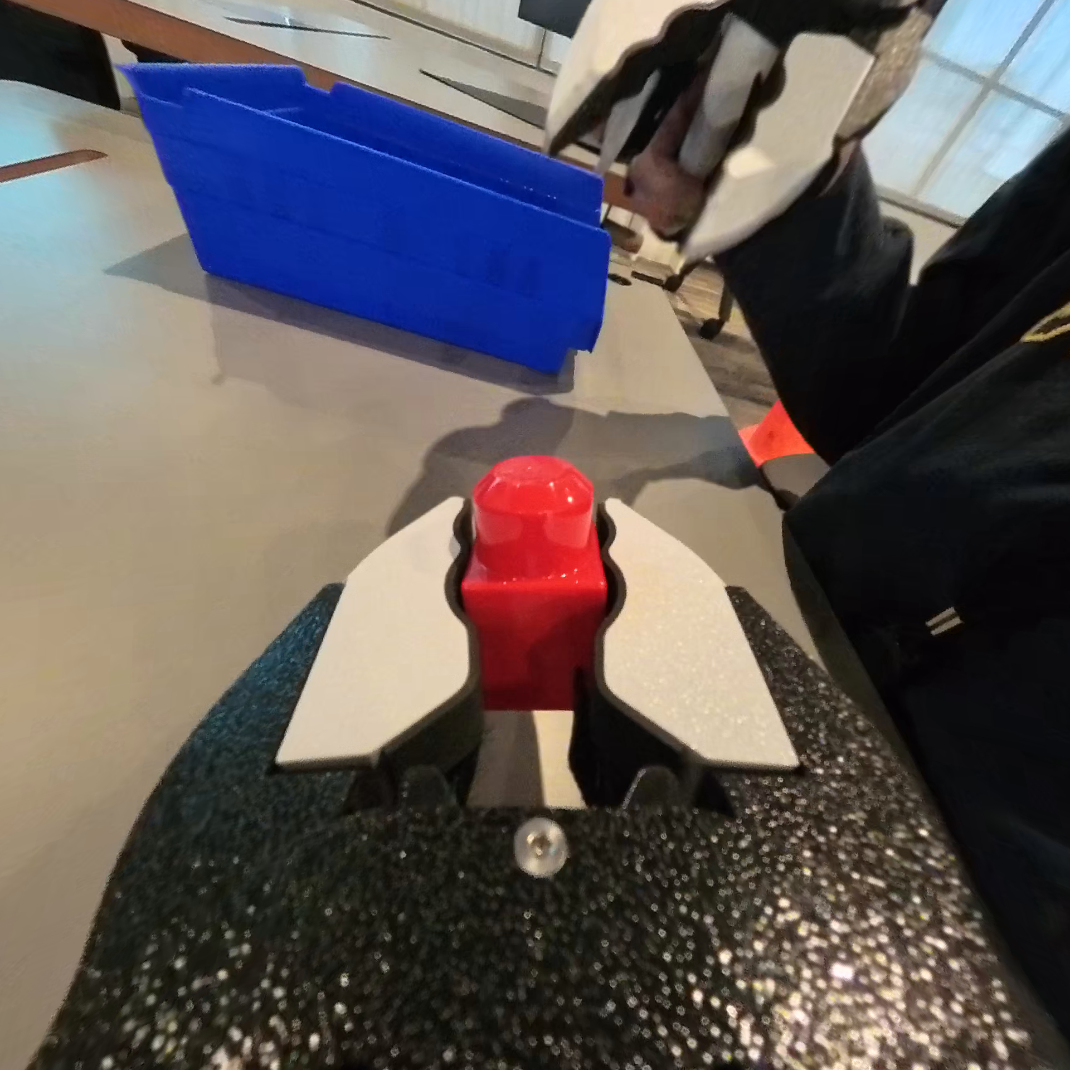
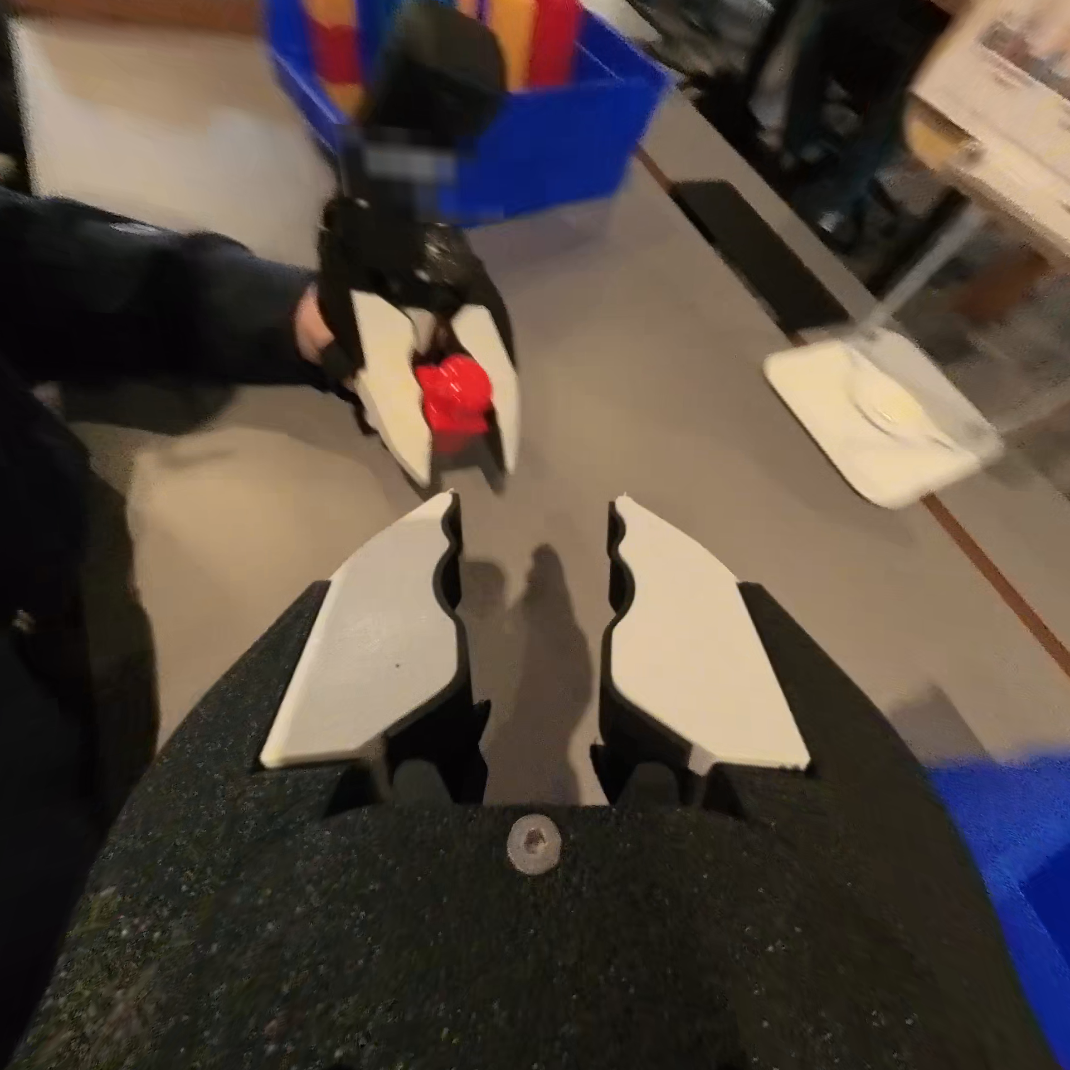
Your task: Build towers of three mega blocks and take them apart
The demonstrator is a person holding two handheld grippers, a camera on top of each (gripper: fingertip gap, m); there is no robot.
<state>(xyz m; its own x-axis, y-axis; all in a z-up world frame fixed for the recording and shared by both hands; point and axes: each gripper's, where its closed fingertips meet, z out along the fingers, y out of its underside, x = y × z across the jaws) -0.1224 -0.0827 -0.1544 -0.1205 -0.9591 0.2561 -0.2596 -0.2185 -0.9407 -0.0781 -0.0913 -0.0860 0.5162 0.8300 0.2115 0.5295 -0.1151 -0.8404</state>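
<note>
My left gripper (image 1: 532,515) is shut on a red mega block (image 1: 532,602), a single-stud block with its stud pointing away from the camera, held above the grey table (image 1: 173,463). The same gripper (image 2: 466,469) and red block (image 2: 454,399) show ahead in the right wrist view. My right gripper (image 2: 535,504) is open and empty above the table; it also shows at the upper right of the left wrist view (image 1: 625,197), blurred. A blue bin (image 2: 550,145) behind the left gripper holds several red, yellow and orange blocks (image 2: 521,35).
A blue bin (image 1: 376,231) stands on the table ahead in the left wrist view. The table edge (image 1: 695,359) runs at the right, with a person's dark clothing (image 1: 955,521) beside it. A white stand base (image 2: 880,417) sits at the right. A blue object (image 2: 1019,857) lies at the lower right.
</note>
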